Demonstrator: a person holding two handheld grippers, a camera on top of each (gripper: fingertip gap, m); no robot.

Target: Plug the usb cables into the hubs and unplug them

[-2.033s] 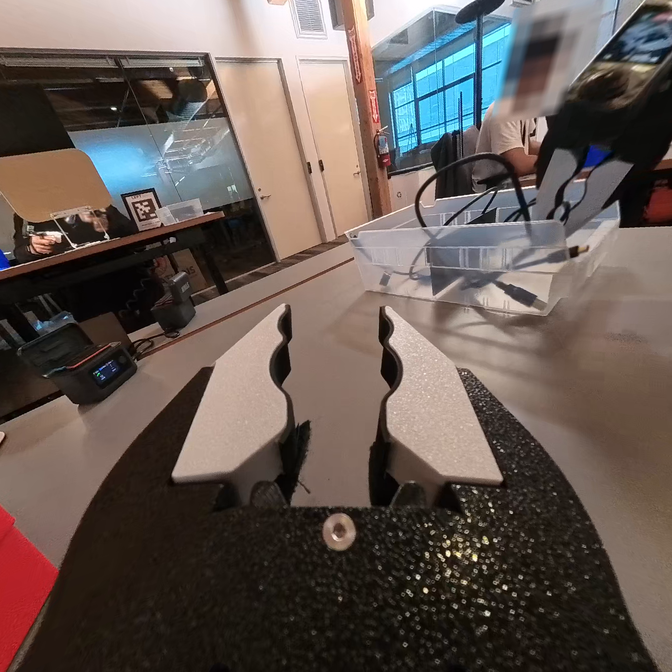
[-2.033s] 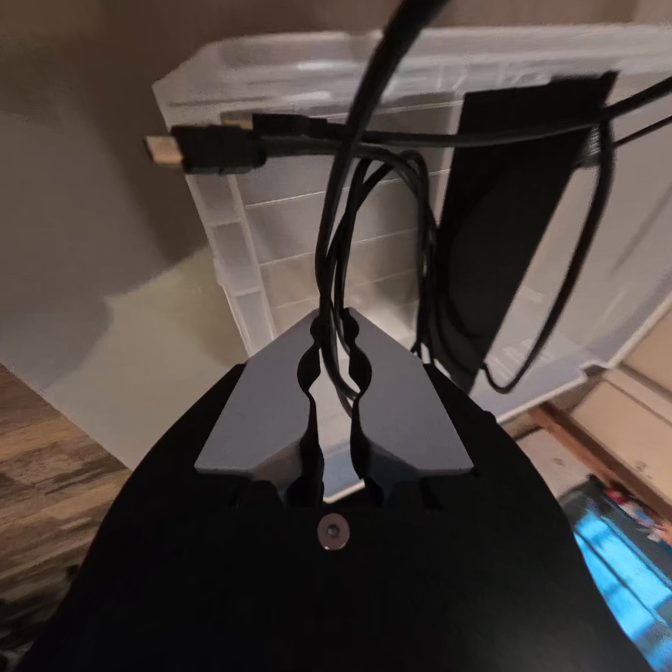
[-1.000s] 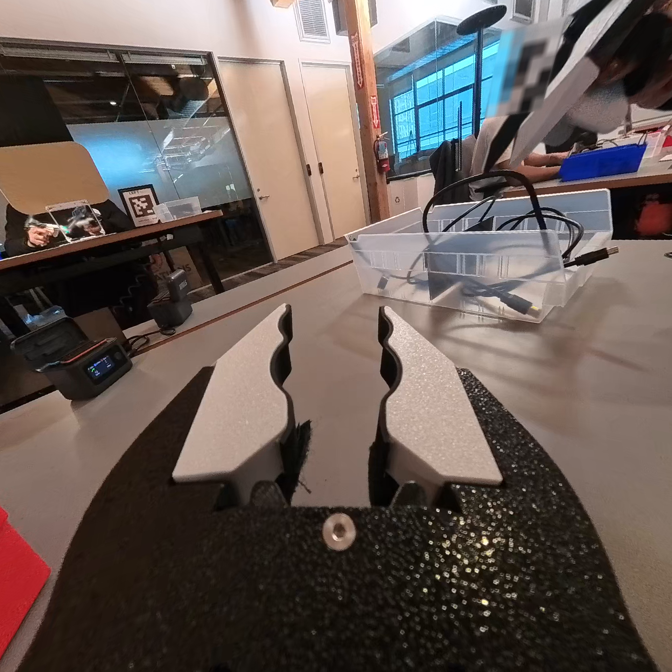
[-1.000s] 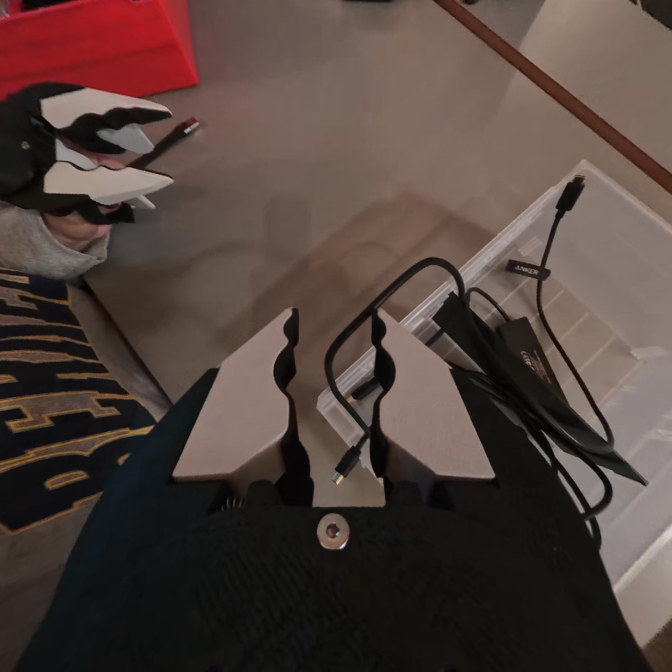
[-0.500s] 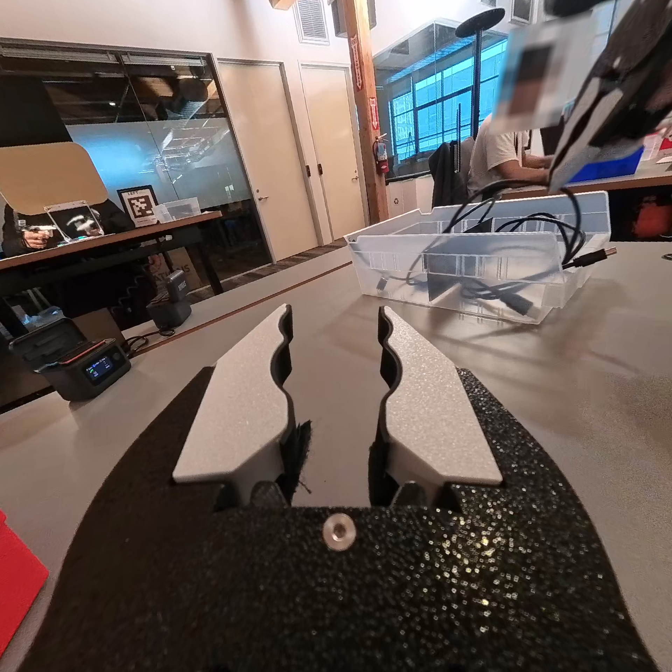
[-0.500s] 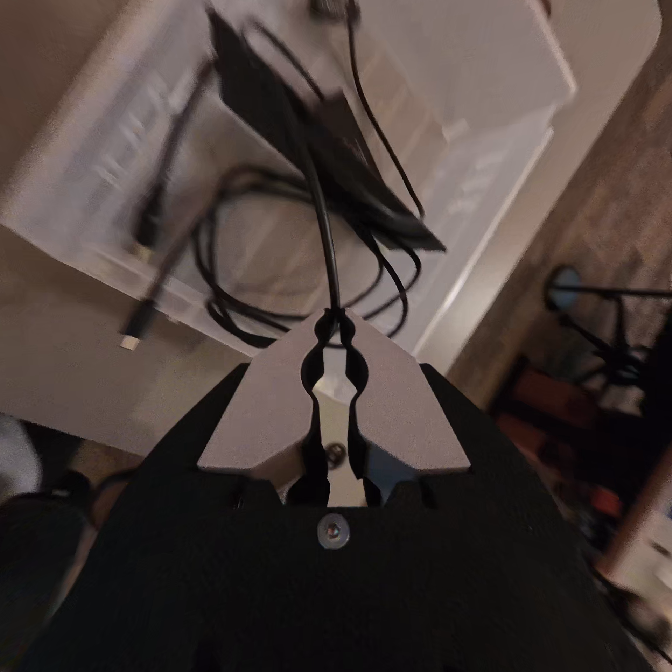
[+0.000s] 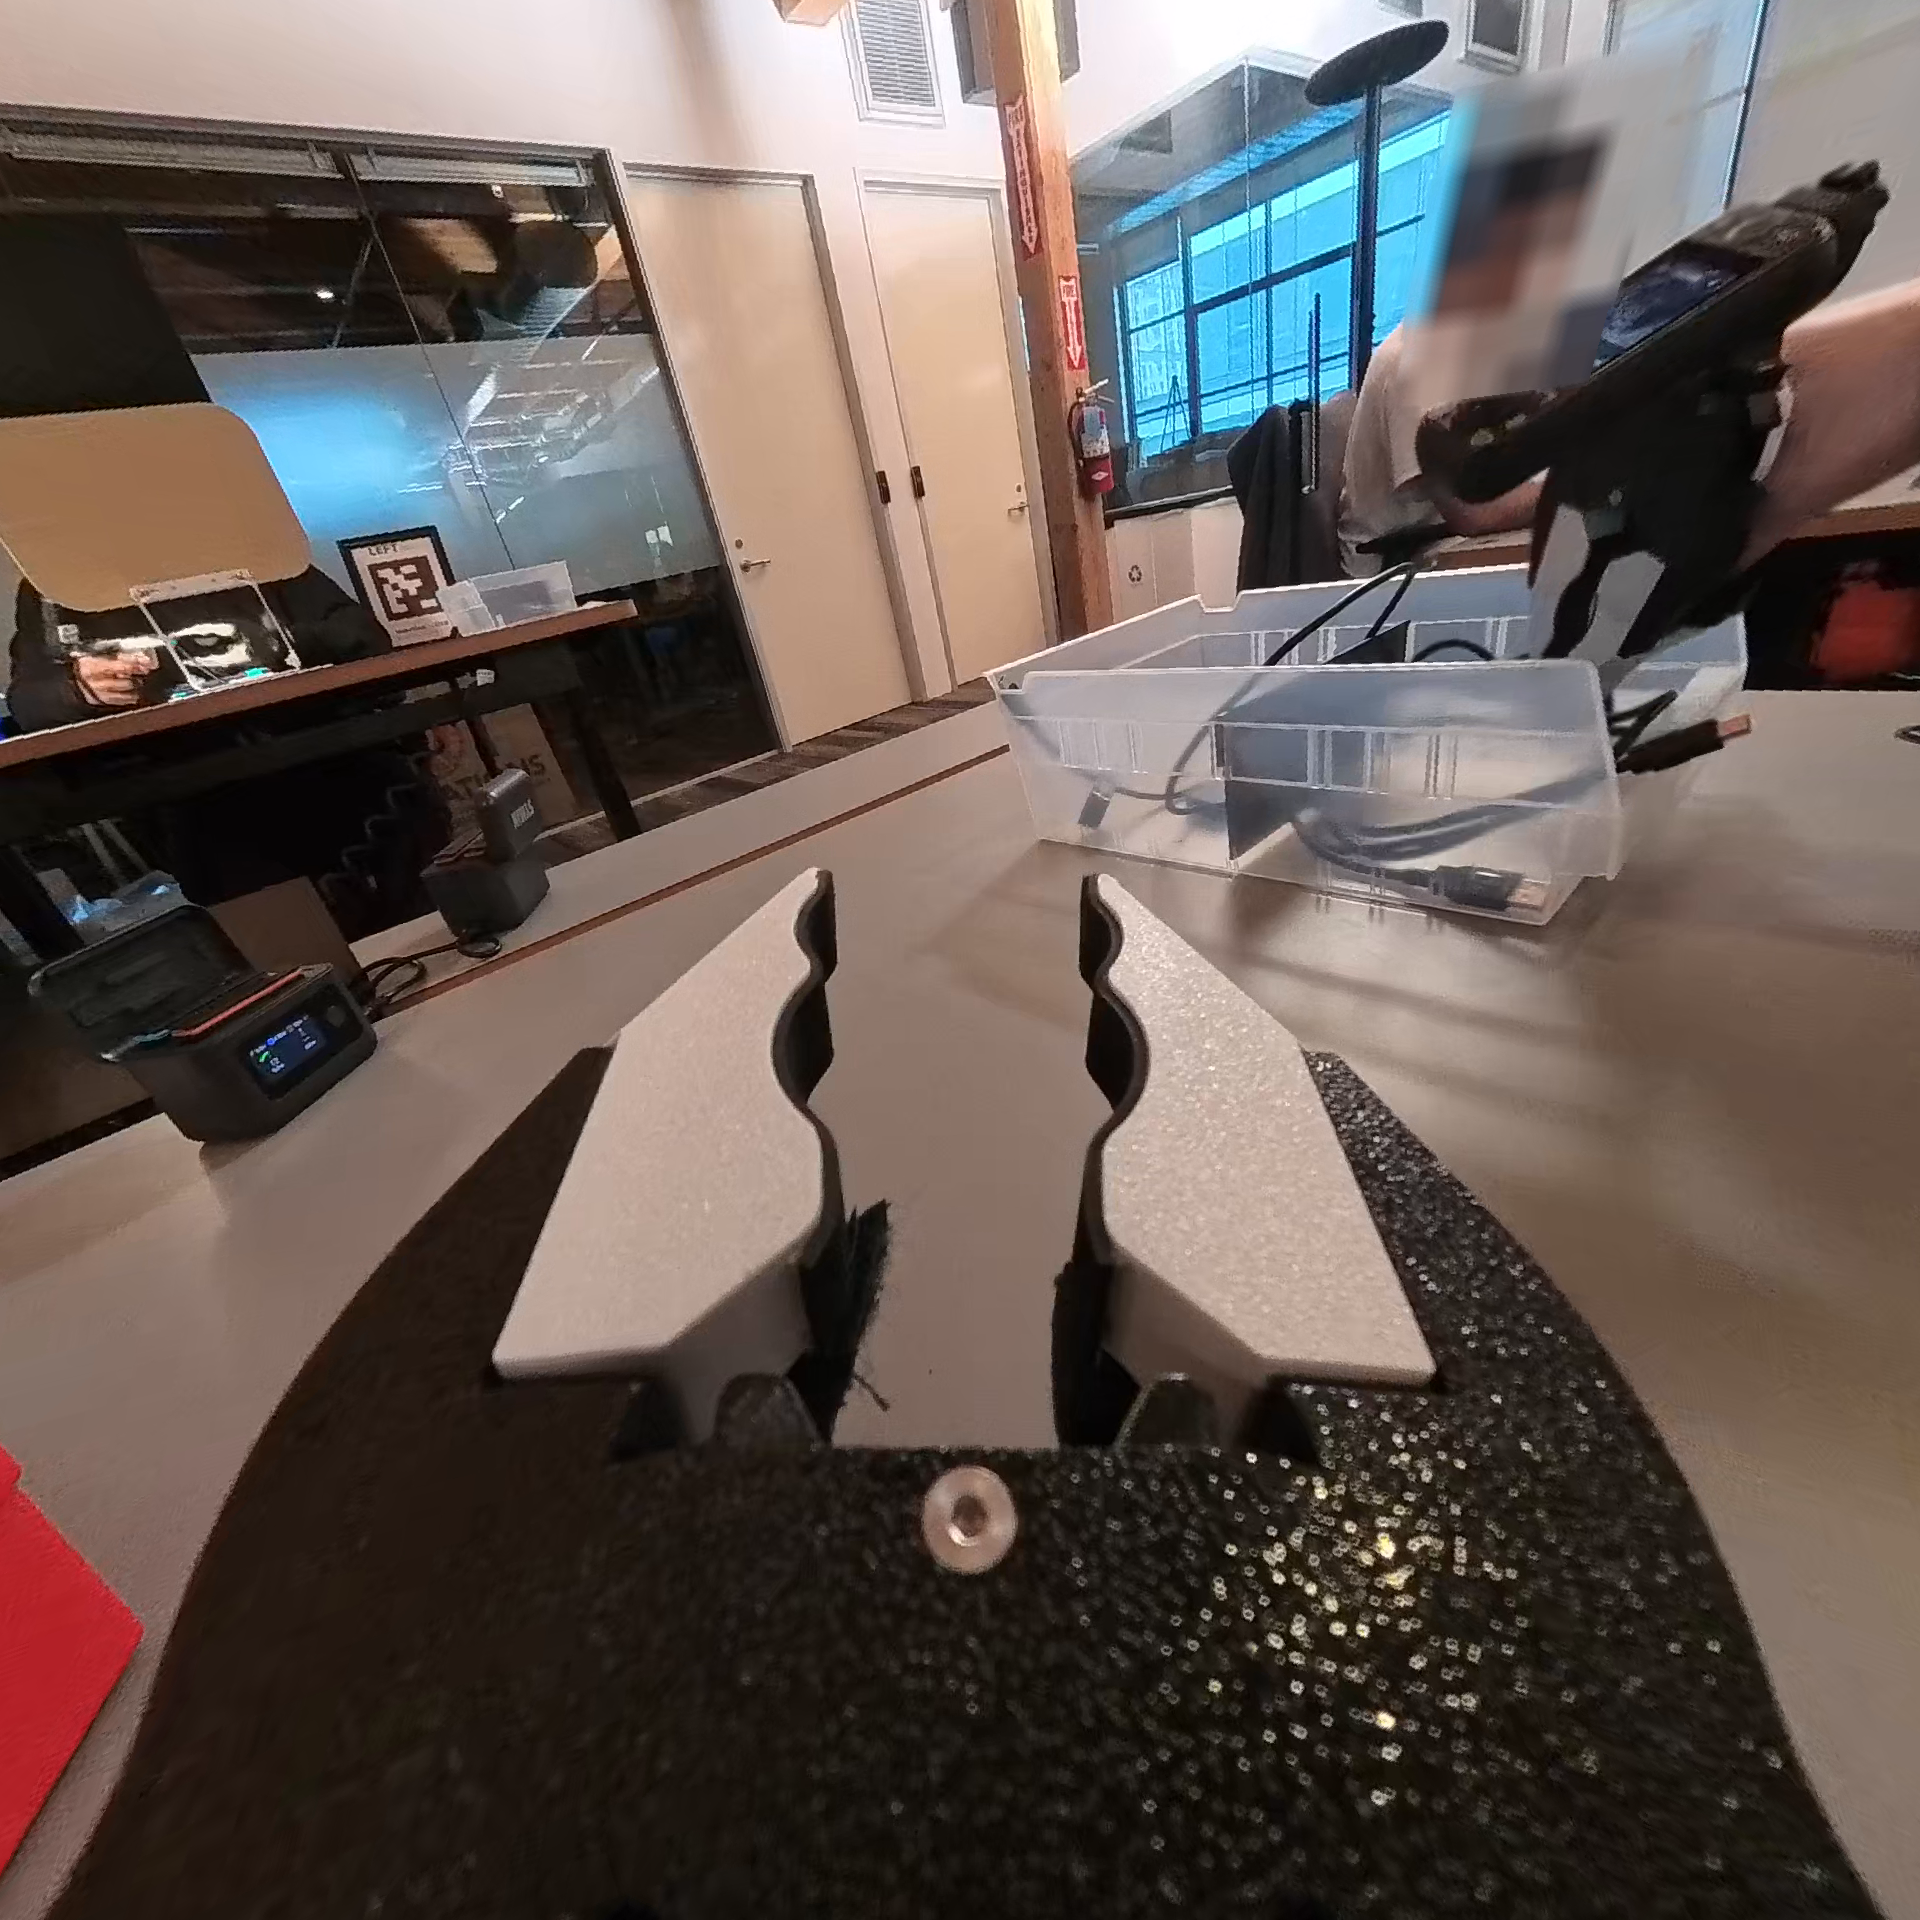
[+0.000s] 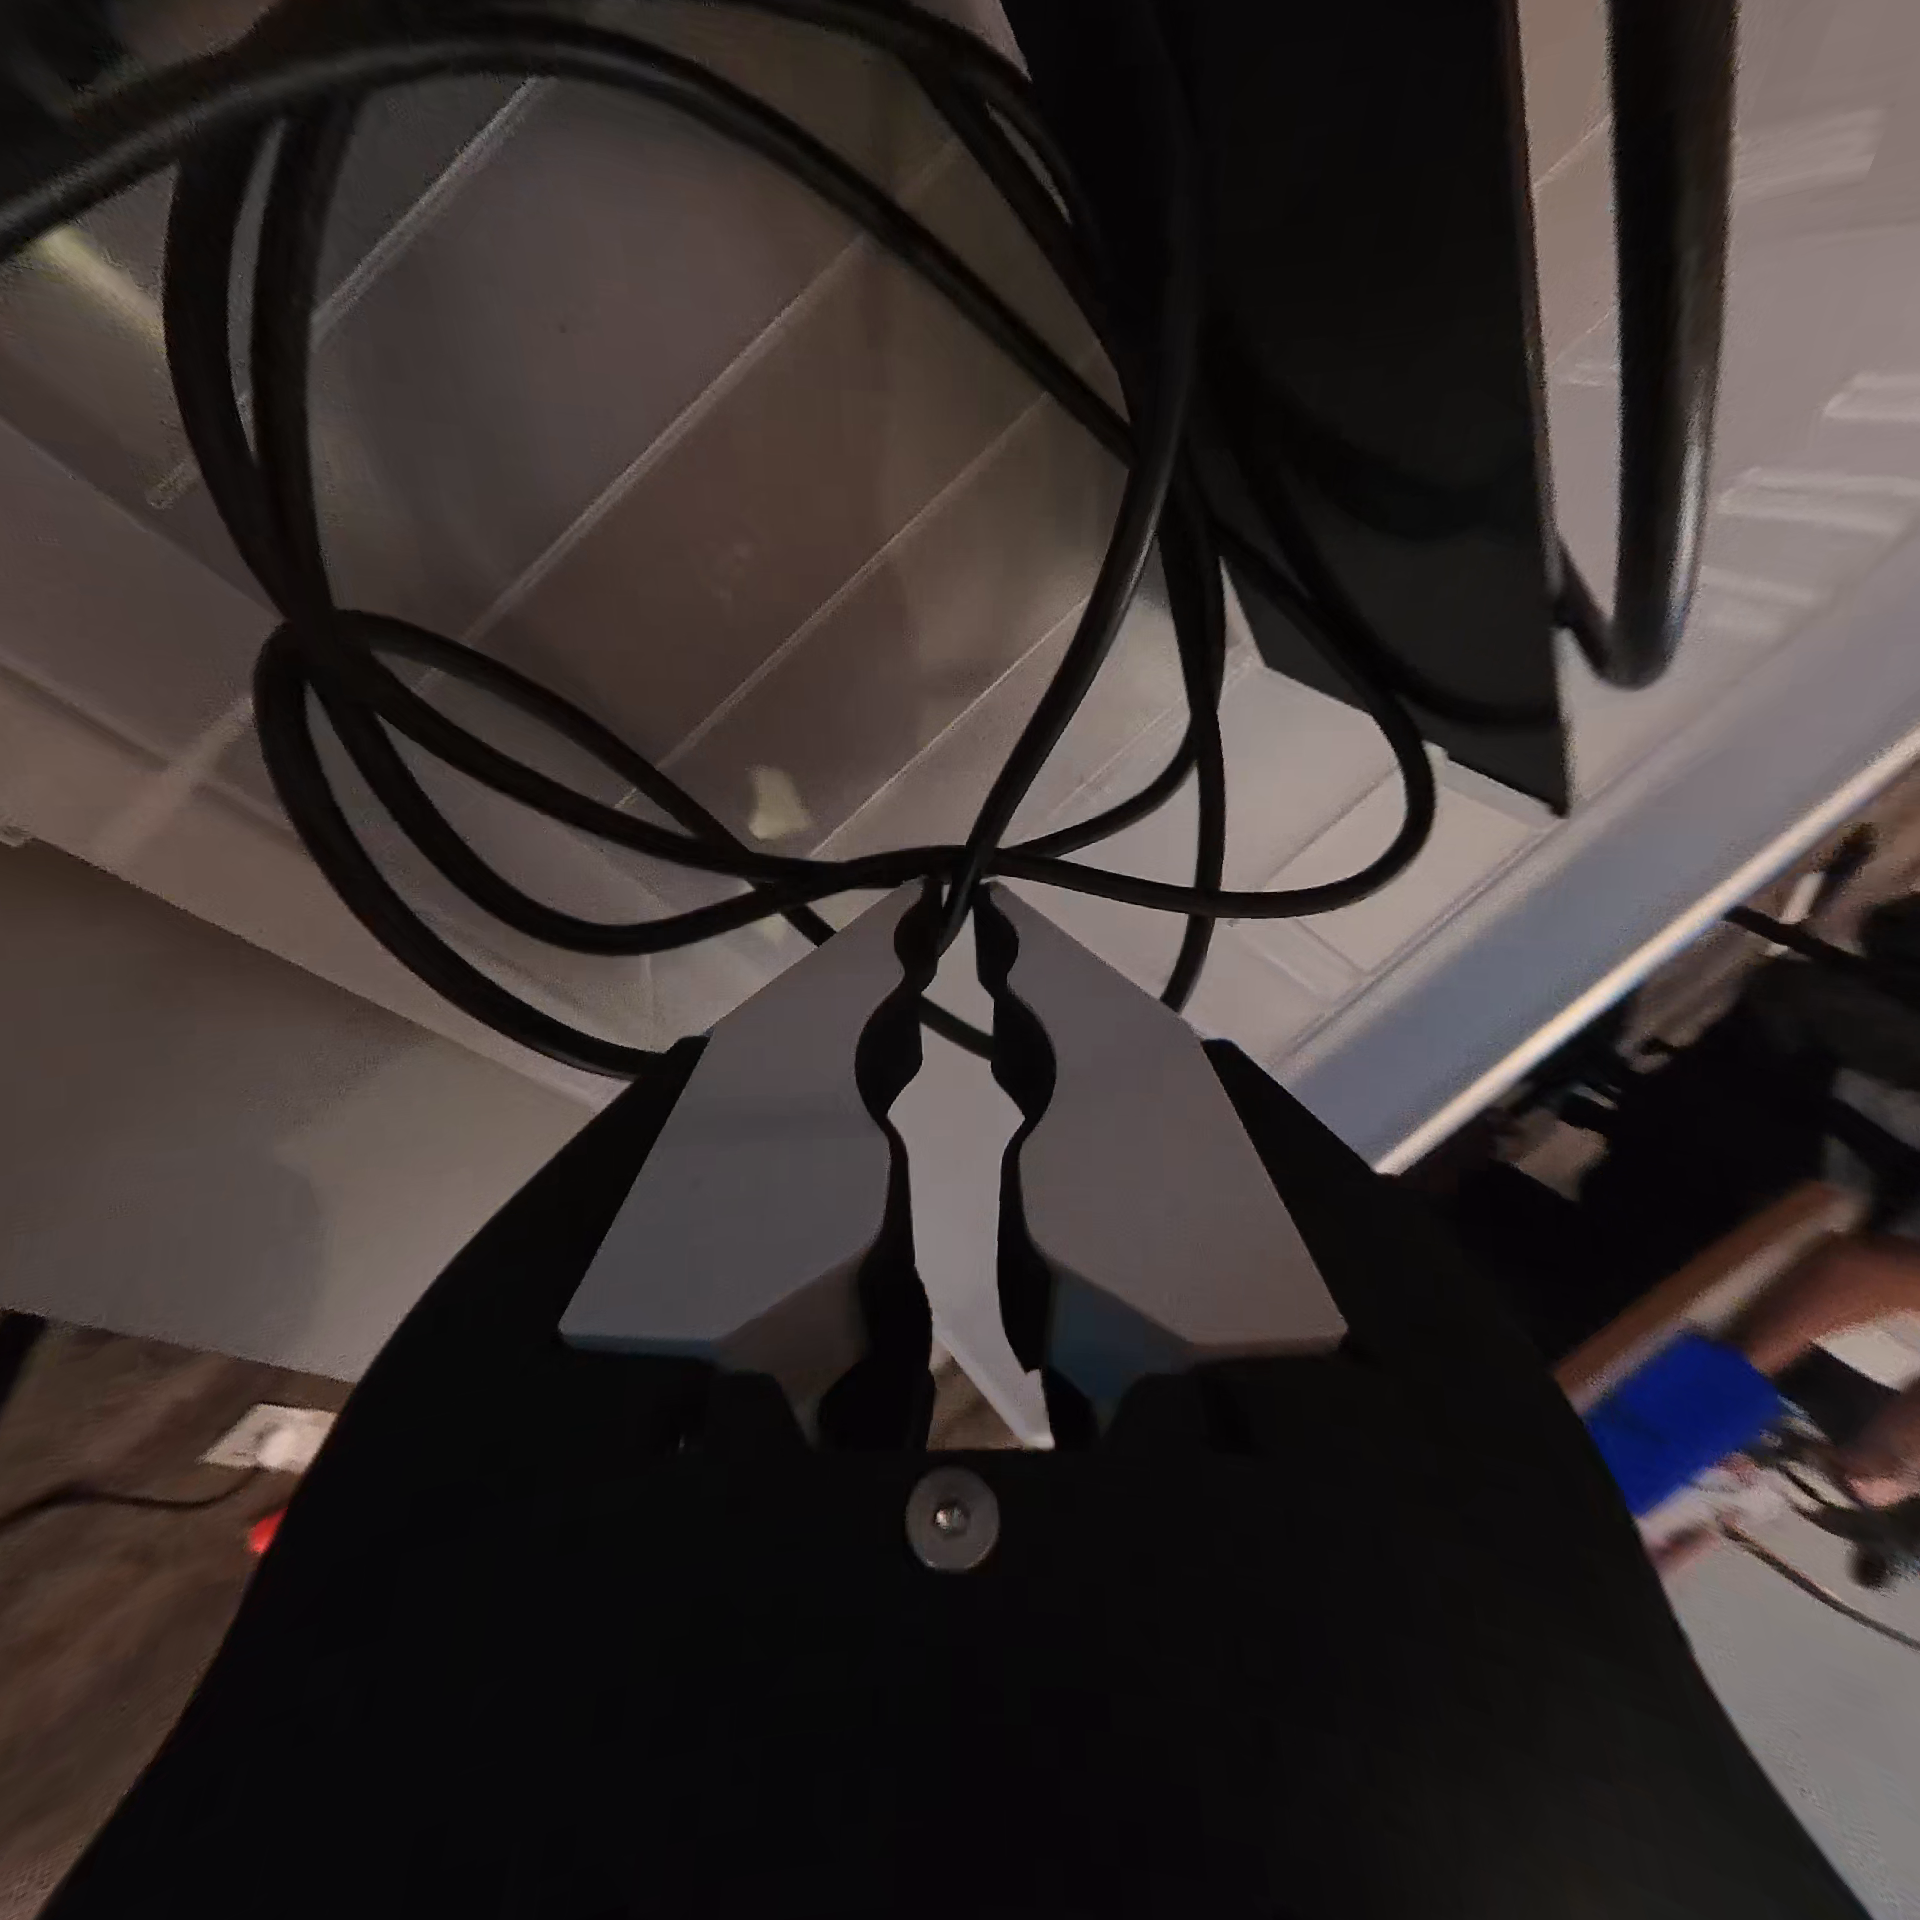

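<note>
The grey table [image 7: 1558, 1091] is carrying a clear plastic bin [image 7: 1351, 727], and the fetching step is playing out there: nothing is getting plugged yet. The right gripper [image 8: 958, 902] is reaching down into the bin, its tips pinching nearly shut on a black usb cable [image 8: 1091, 623] where several loops are crossing, with a black hub [image 8: 1371, 416] lying just beyond. Next, I'd say, it is needing a clean lift to free one strand from the tangle. The left gripper [image 7: 956, 914] is waiting low over the table, jaws wide apart and holding nothing, well apart from the bin.
</note>
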